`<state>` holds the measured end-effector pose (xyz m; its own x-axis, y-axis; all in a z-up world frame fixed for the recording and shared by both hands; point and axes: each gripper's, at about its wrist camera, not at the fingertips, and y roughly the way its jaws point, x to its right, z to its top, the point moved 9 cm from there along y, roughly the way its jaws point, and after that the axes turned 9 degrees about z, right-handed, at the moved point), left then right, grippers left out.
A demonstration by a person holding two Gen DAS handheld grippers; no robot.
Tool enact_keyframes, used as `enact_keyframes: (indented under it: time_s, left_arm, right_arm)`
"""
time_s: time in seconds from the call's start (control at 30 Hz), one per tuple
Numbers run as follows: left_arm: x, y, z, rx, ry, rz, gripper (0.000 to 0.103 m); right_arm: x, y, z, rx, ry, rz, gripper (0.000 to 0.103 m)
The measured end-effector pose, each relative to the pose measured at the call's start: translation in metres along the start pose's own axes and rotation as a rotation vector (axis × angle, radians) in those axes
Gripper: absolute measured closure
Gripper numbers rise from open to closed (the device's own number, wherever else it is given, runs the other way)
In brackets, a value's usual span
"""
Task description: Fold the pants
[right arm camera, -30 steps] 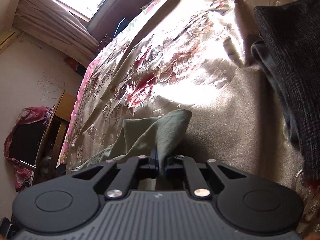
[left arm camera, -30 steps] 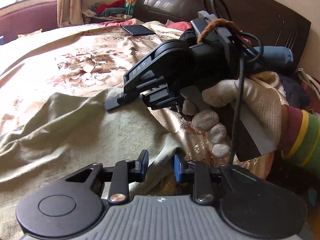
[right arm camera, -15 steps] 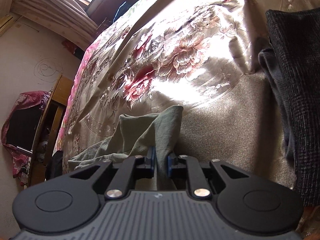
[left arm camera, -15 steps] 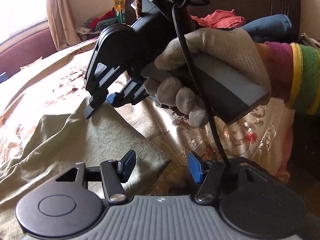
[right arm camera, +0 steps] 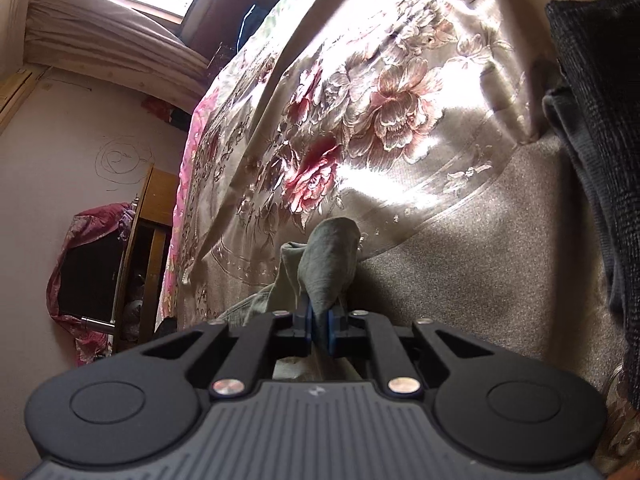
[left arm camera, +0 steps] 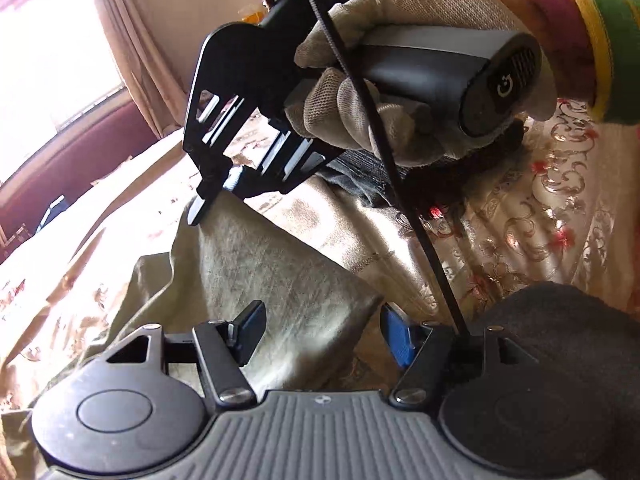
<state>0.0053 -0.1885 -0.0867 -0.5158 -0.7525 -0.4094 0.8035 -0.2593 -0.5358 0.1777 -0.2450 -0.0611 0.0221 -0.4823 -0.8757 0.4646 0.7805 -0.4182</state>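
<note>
The olive-green pants [left arm camera: 256,276] lie on a floral satin bedspread [left arm camera: 532,216]. My right gripper [left arm camera: 218,196], held by a gloved hand, is shut on a corner of the pants and lifts it above the bed. In the right wrist view the pinched green cloth [right arm camera: 328,268] sticks out between the closed blue pads of the right gripper [right arm camera: 320,326]. My left gripper [left arm camera: 324,334] is open, its fingers either side of the pants' lower edge, nothing between the pads.
A dark grey knitted garment [right arm camera: 600,128] lies on the bed to the right. A wooden cabinet [right arm camera: 140,248] with a red-covered object stands beside the bed. A window and curtains [left arm camera: 132,40] are at the far side.
My right gripper has lifted the pants corner higher off the bed. My left gripper has opened wider and moved nearer the pants' edge.
</note>
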Motion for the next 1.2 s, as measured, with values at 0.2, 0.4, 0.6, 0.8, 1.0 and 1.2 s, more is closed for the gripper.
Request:
enact_keyframes:
  time_s: [0.2,0.4,0.6,0.8,1.0,1.2]
  left_arm:
    - [0.013,0.006,-0.003,0.041,0.128,0.098,0.034]
    - [-0.004,0.01,-0.006,-0.057,-0.026,-0.05,0.07]
    - [-0.039,0.007,0.001,-0.091,-0.346,-0.253,0.076]
    - [-0.082,-0.004,-0.003,-0.063,-0.601,-0.392,0.077]
    - [-0.135,-0.028,-0.011,0.033,-0.754,-0.425,0.077]
    - [-0.224,-0.052,-0.049,0.122,-0.925,-0.32,0.077]
  right_arm:
    - [0.003,-0.001,-0.003,0.01,0.018,-0.006,0.095]
    - [-0.005,-0.006,-0.005,-0.014,-0.036,-0.021,0.092]
    - [0.012,0.013,0.001,-0.027,-0.035,-0.097,0.086]
    - [0.004,0.006,0.007,0.067,-0.004,-0.091,0.095]
    - [-0.055,0.026,0.011,0.06,-0.11,-0.157,0.096]
    - [-0.128,0.107,-0.002,-0.041,-0.241,-0.193,0.096]
